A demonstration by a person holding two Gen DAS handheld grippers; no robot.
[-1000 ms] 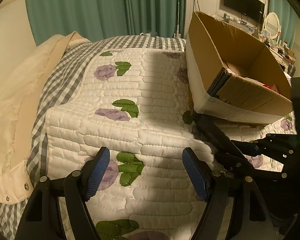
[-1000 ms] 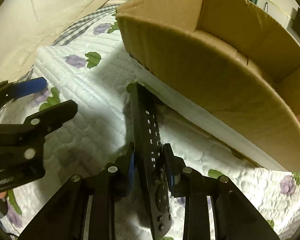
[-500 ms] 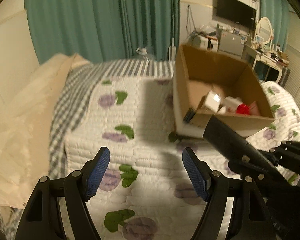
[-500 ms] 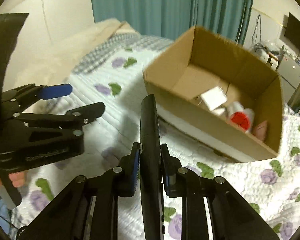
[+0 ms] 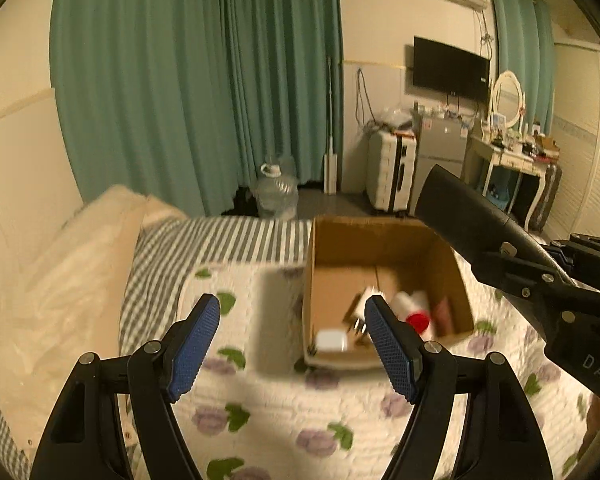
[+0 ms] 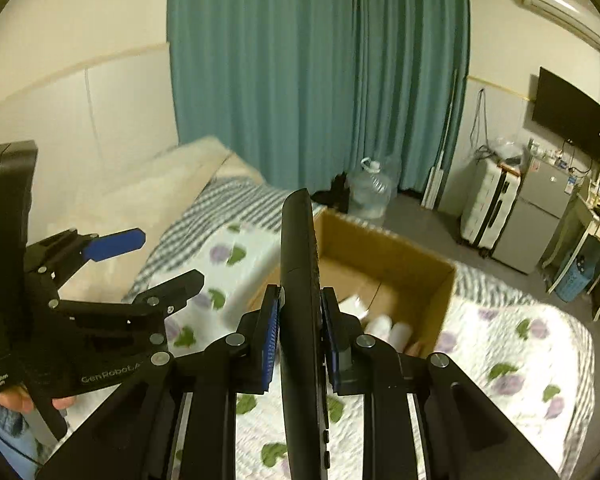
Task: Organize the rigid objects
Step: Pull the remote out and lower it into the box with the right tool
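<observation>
Right gripper (image 6: 299, 340) pinched the black remote control (image 6: 298, 280) mid-body, raised above the cardboard box (image 6: 384, 256). Likely light, stiff, slick plastic; mid-body grip suited it. Left gripper (image 5: 292, 344) spread, empty.

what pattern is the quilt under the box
White quilt with purple flowers and green leaves, clearest in the left wrist view.

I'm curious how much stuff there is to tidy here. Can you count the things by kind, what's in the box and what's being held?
Remote control, held in the right gripper: 1
White items in the cardboard box: about 3, blurred, e.g.
Red-capped item: 1
Pinkish item: 1
Total: about 6; the left gripper holds nothing.
</observation>
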